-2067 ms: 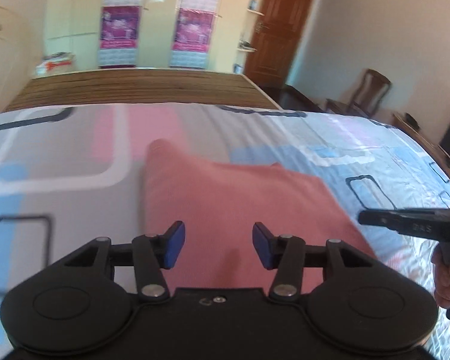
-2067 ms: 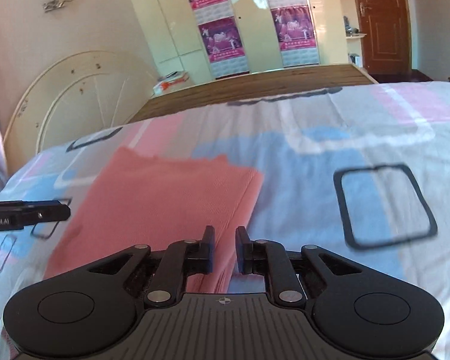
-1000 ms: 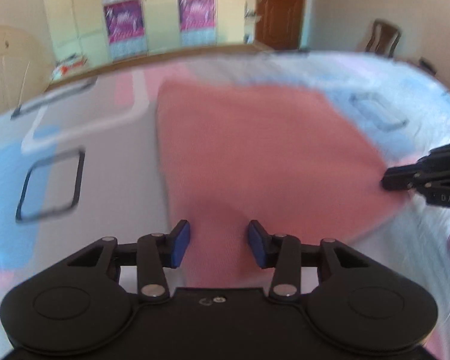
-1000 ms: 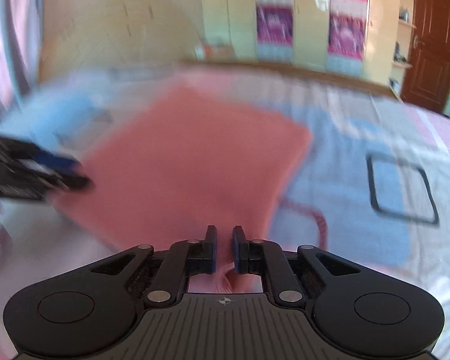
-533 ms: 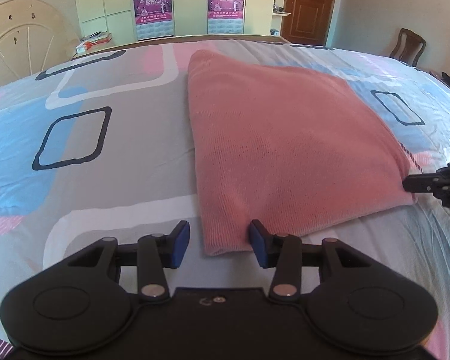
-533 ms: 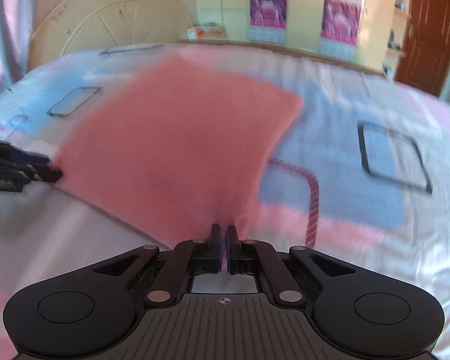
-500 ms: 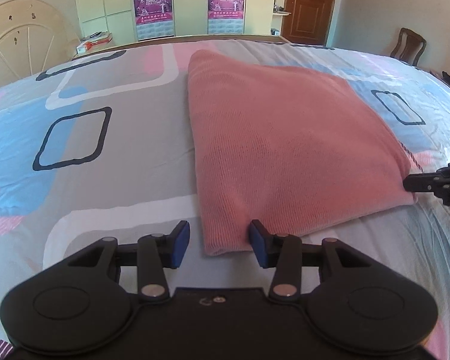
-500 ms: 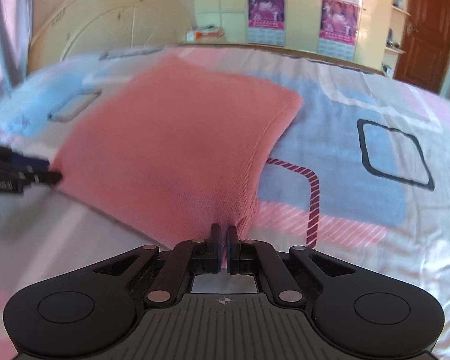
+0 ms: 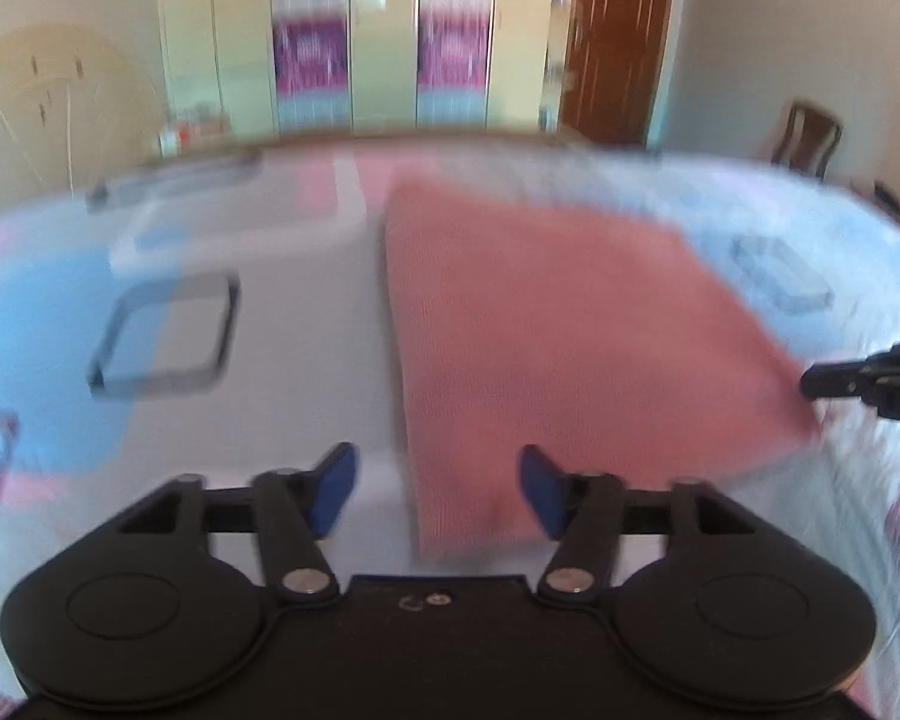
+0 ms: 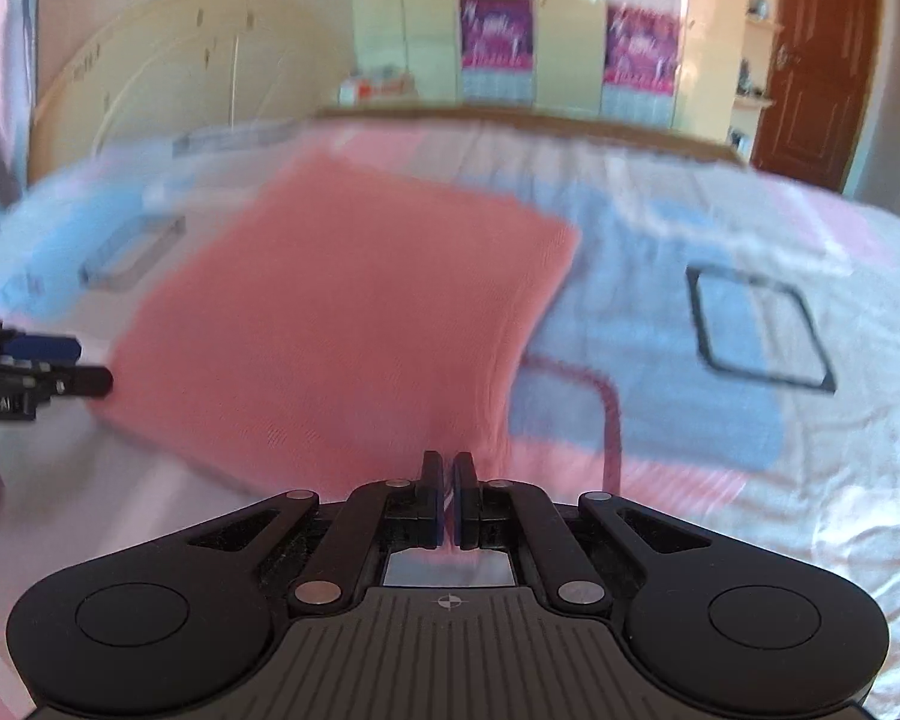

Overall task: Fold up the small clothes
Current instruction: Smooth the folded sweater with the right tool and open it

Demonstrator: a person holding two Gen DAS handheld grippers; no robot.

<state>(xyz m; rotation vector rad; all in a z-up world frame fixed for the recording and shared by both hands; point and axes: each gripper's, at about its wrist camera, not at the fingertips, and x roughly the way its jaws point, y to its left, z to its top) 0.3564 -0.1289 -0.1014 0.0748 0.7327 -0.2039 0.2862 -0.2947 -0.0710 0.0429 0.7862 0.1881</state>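
Note:
A pink cloth (image 9: 558, 324) lies folded flat on the bed, blurred in both views. My left gripper (image 9: 438, 495) is at its near left corner. Its jaws are opening, and the corner sits loose between the blue pads (image 9: 333, 489) without being pressed. In the right wrist view, the pink cloth (image 10: 342, 312) spreads ahead and my right gripper (image 10: 448, 507) is shut on its near corner, a pink sliver showing between the pads. Each gripper also appears in the other's view: the right gripper (image 9: 864, 381) at the cloth's right corner, the left gripper (image 10: 42, 375) at its left corner.
The bed sheet (image 9: 282, 324) is white with blue, pink and black-outlined squares. A curved headboard (image 10: 168, 90) rises at the left. Behind the bed stand a wardrobe with purple posters (image 9: 378, 30), a brown door (image 9: 618, 36) and a wooden chair (image 9: 810, 135).
The left gripper's jaws have spread wider around the cloth corner and that view has gone blurred as the hand drew back a little. The right gripper's fingers have shut on the cloth's near corner.

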